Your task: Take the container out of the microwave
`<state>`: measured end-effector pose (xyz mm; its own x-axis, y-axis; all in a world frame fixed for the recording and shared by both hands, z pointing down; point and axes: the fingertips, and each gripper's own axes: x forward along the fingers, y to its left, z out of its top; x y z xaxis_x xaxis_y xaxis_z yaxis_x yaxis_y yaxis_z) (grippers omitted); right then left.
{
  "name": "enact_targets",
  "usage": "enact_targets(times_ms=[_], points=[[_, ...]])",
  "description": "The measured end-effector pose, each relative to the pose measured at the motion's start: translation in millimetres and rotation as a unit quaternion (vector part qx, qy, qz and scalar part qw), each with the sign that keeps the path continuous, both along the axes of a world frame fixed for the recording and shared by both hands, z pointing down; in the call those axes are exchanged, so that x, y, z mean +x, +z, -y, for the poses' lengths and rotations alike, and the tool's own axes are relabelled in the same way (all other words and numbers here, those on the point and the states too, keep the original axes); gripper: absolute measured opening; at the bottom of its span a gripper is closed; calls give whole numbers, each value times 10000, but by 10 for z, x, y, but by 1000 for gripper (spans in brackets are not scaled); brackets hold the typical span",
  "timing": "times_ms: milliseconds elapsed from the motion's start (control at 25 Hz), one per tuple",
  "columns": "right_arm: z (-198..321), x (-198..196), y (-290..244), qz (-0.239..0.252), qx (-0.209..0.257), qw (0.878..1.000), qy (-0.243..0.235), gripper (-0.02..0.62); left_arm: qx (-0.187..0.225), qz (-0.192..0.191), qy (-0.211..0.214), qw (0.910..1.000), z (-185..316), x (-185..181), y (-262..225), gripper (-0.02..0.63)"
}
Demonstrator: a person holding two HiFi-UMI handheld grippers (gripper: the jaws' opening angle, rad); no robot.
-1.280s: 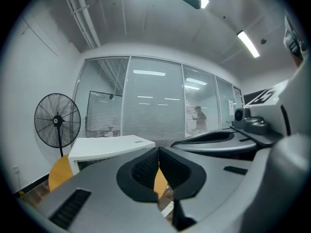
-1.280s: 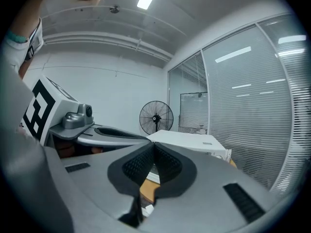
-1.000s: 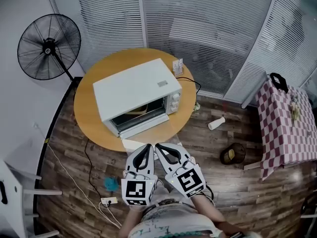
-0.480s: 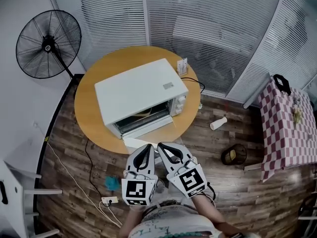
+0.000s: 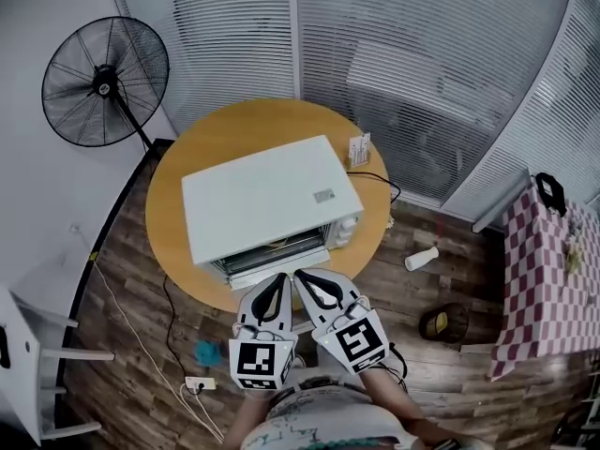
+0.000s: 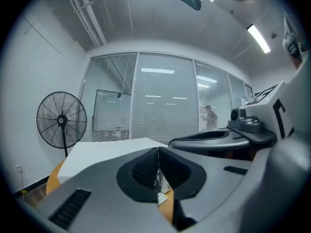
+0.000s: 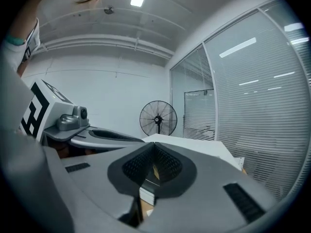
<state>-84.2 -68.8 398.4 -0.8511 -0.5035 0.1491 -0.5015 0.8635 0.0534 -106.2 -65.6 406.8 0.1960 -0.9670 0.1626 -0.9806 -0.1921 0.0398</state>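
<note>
A white microwave point(image 5: 267, 200) stands on a round wooden table point(image 5: 183, 172), its door point(image 5: 267, 272) folded down toward me. Only a yellowish sliver of the container point(image 5: 277, 244) shows inside the dark opening. My left gripper point(image 5: 280, 279) and right gripper point(image 5: 301, 278) are side by side just in front of the lowered door, both shut with nothing in them. In the left gripper view the shut left gripper point(image 6: 158, 152) points at the microwave point(image 6: 104, 152). The right gripper point(image 7: 154, 147) likewise faces the microwave point(image 7: 194, 147).
A standing fan point(image 5: 105, 82) is at the left behind the table. Blinds cover the glass walls at the back. On the wooden floor lie a white bottle point(image 5: 422, 258), a dark basket point(image 5: 442, 322) and a power strip point(image 5: 199, 382). A checkered cloth point(image 5: 544, 289) covers a table at the right.
Both grippers have moved forward together toward the microwave, and their tips now sit close to the lowered door. Both stay shut.
</note>
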Motion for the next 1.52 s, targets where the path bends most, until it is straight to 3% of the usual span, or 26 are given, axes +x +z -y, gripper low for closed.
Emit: enact_targets(times_ms=[600,920,1120,1520], points=[[790,101,94,-15,10,9967,-810,-8,22,-32,-658,9978,691,160,92,14],[871,-107,142,13,69,9921,-1256,-8,59,-114,-1167,9931,738,-101,106,14],[901,-223,99,-44,-49,9940,-1094,-8,34,-74,-1065,9943,741,-273,67,14],[935,-313,115,-89,-133,9989,-451,-8,-110,-2,-366,9993,714,-333,193,15]])
